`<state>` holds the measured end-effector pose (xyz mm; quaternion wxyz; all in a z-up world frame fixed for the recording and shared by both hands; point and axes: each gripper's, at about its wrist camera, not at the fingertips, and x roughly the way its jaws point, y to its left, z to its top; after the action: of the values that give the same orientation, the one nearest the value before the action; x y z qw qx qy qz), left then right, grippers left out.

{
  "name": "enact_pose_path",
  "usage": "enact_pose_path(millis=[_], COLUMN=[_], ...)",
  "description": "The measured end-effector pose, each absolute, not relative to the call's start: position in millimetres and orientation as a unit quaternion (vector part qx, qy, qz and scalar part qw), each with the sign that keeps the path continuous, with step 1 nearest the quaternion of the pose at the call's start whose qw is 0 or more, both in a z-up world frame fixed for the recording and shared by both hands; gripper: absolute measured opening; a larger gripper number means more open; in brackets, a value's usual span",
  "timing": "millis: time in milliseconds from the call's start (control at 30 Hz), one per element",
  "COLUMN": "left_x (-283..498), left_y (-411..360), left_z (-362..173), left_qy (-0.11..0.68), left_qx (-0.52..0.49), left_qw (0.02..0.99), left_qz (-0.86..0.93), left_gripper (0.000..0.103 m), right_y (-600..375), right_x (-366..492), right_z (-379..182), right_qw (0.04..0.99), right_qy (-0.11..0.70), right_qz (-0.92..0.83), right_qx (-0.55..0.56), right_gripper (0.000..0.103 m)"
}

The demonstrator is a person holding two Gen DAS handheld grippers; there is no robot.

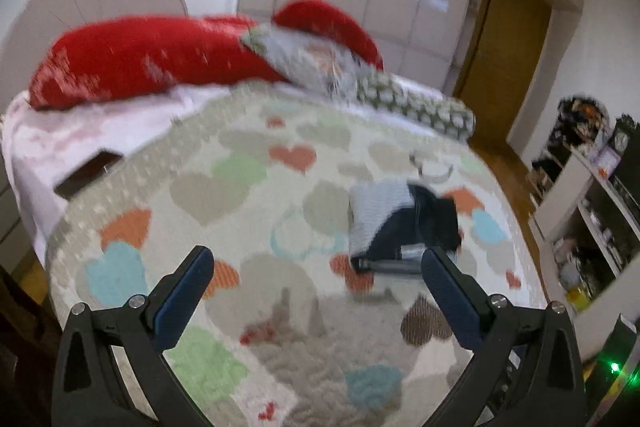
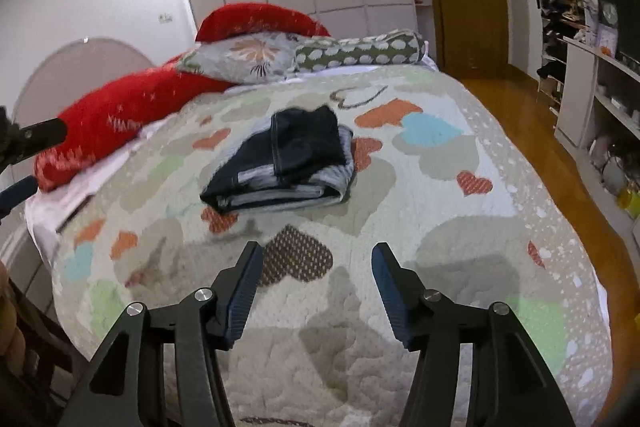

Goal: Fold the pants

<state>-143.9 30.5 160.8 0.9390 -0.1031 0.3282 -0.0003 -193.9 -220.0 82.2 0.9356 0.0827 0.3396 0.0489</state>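
pants (image 2: 280,163) folded mid-quilt (image 2: 460,235), edges far | left gripper (image 1: 316,267) fingers spread, empty | right gripper (image 2: 316,259) likewise

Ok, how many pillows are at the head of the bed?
4: two red pillows, a floral pillow leaning on them, and a green spotted bolster to its right. More may be hidden behind.

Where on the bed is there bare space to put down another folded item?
Bare quilt lies right of the folded pants toward the floor-side edge, and between them and the right gripper. The head end is crowded with pillows.
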Motion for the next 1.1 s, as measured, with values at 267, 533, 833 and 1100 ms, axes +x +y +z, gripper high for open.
enact_pose_path(millis=[267, 533, 833, 1100], left_x=[-142, -146, -143, -142], left_y=[6, -20, -27, -30], left_z=[133, 123, 110, 107], left_qy=[0.368, 0.380, 0.410, 0.419], left_qx=[-0.049, 0.014, 0.018, 0.013], left_qw=[0.929, 0.925, 0.912, 0.907], left_qz=[-0.009, -0.016, -0.030, -0.043], left_gripper=[0.103, 0.103, 0.103, 0.103], right_y=[-220, -220, -225, -223], right_x=[-188, -188, -186, -184], right_z=[67, 63, 57, 56], right_qw=[0.926, 0.924, 0.918, 0.917], right_qy=[0.365, 0.372, 0.385, 0.388], right_qz=[0.042, 0.035, 0.025, 0.028], right_qx=[0.085, 0.083, 0.094, 0.088], right_gripper=[0.061, 0.061, 0.062, 0.062])
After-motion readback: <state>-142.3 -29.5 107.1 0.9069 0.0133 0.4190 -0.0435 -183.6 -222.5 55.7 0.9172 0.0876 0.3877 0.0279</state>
